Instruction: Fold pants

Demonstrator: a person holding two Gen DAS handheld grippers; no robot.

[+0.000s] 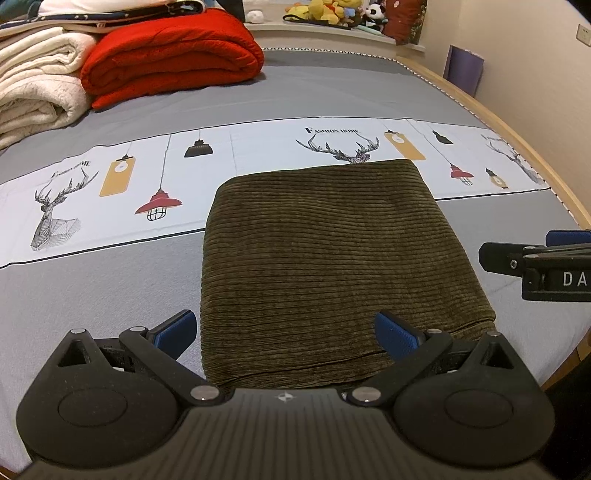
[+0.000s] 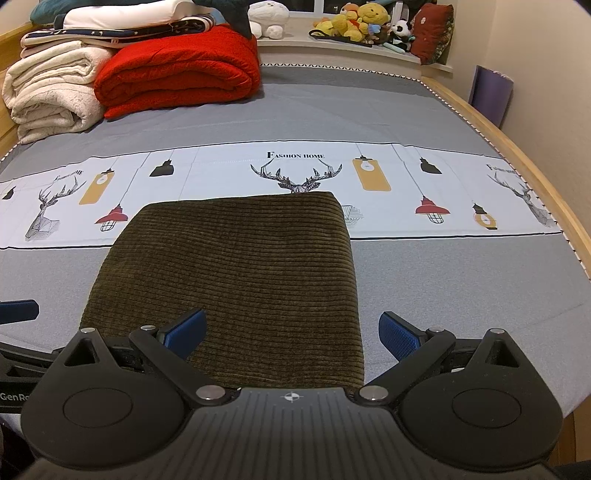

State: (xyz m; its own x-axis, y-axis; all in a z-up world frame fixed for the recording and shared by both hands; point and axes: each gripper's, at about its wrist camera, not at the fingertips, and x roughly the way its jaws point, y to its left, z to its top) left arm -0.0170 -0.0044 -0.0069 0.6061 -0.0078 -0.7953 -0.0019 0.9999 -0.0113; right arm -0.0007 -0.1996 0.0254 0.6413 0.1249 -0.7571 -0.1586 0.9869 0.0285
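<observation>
Olive-green corduroy pants (image 1: 332, 266) (image 2: 236, 280) lie folded into a neat rectangle on the bed (image 1: 92, 295). My left gripper (image 1: 286, 334) hovers open over the near edge of the fold, blue pads spread wide with nothing between them. My right gripper (image 2: 291, 334) is open too, above the pants' near right corner, its left pad over the cloth and its right pad over the sheet. In the left wrist view the right gripper (image 1: 532, 254) shows at the right edge, beside the pants.
A red quilt (image 1: 173, 55) and white blankets (image 1: 33, 85) are stacked at the far left of the bed. Plush toys (image 2: 365, 22) sit on the window ledge beyond. The wooden bed frame (image 2: 517, 147) curves along the right; a purple board (image 2: 491, 92) leans on the wall.
</observation>
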